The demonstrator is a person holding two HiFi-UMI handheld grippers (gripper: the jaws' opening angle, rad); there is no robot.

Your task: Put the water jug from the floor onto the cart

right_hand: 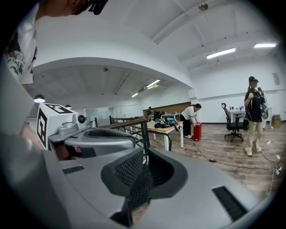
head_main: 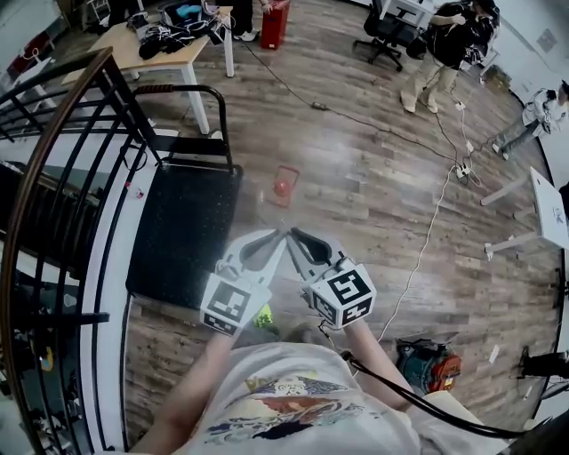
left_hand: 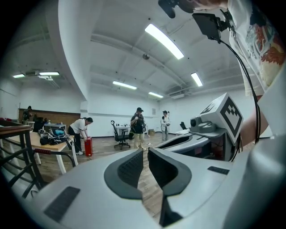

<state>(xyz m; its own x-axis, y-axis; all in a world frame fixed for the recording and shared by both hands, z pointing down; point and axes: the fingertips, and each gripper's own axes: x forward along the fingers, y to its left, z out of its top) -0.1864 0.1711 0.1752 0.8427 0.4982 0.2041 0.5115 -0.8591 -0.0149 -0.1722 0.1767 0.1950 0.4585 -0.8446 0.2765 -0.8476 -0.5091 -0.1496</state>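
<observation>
Two hand-held grippers, one cart, one reddish shape on the floor: that is what my head view gives me. The left hand-held gripper [head_main: 277,238] and the right hand-held gripper [head_main: 296,235] sit side by side, tips almost together, each with one marker cube. Both are clenched on nothing. In the left gripper view only a sliver of floor shows between the pads, and in the right gripper view the pads meet.

The single cart [head_main: 182,231], a black platform with one hoop handle [head_main: 200,91], stands left of the grippers beside a black railing [head_main: 53,151].

On the wooden floor [head_main: 373,204], ahead of the tips and just off the cart's right edge, is what I take for the water jug [head_main: 284,185]. It is a pale shape with a red spot, too blurred for me to be sure.

I count three people in the head view:
- one by an office chair [head_main: 387,31] at top right
- one cut off at the right edge
- one seen only as legs beside a red case [head_main: 274,25]

The left gripper view shows three figures clearly. A fourth, far left, is too small to make out.

One cluttered worktop [head_main: 151,53] stands at top left. A red and teal object [head_main: 431,364] at lower right sits partly behind a black cable, and I cannot identify it.
</observation>
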